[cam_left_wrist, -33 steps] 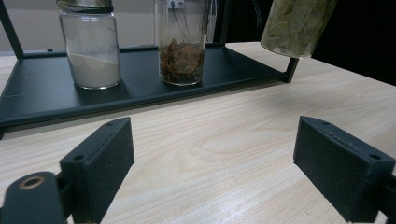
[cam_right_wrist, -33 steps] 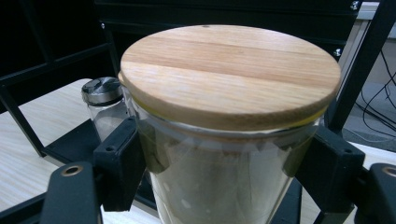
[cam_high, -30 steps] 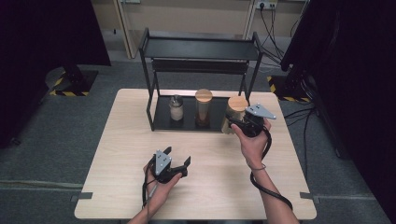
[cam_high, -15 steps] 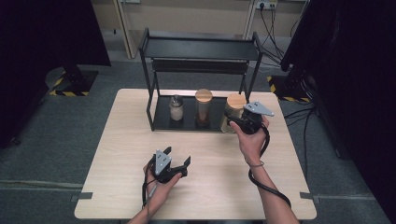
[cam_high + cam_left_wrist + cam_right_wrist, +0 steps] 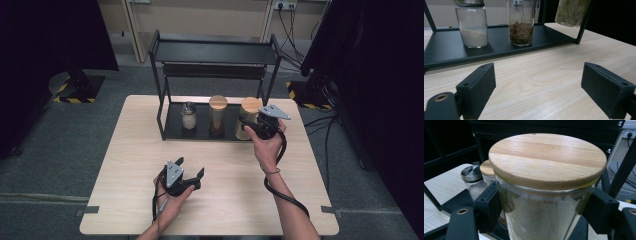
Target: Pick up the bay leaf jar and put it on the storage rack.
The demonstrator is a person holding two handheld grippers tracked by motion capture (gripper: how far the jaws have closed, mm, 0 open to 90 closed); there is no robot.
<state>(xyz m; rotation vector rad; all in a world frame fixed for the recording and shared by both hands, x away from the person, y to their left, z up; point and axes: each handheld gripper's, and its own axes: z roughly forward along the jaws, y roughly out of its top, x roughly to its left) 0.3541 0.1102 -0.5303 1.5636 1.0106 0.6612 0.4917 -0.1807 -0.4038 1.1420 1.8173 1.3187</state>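
Observation:
A wide glass jar with a round wooden lid holds pale dried leaves. My right gripper is shut on its glass body just under the lid, one pad on each side. The jar hangs at the right end of the black rack's bottom shelf; in the left gripper view its base is a little above the shelf. My left gripper rests in a hand on the table's near part, open with nothing between its pads.
A two-level black metal rack stands at the table's back. On its bottom shelf are a small jar of white powder and a tall jar of brown dried bits with a wooden lid. Cables trail off the table's right side.
My right gripper has carried the wide jar a little to the left and farther in toward the rack. The left gripper has not moved.

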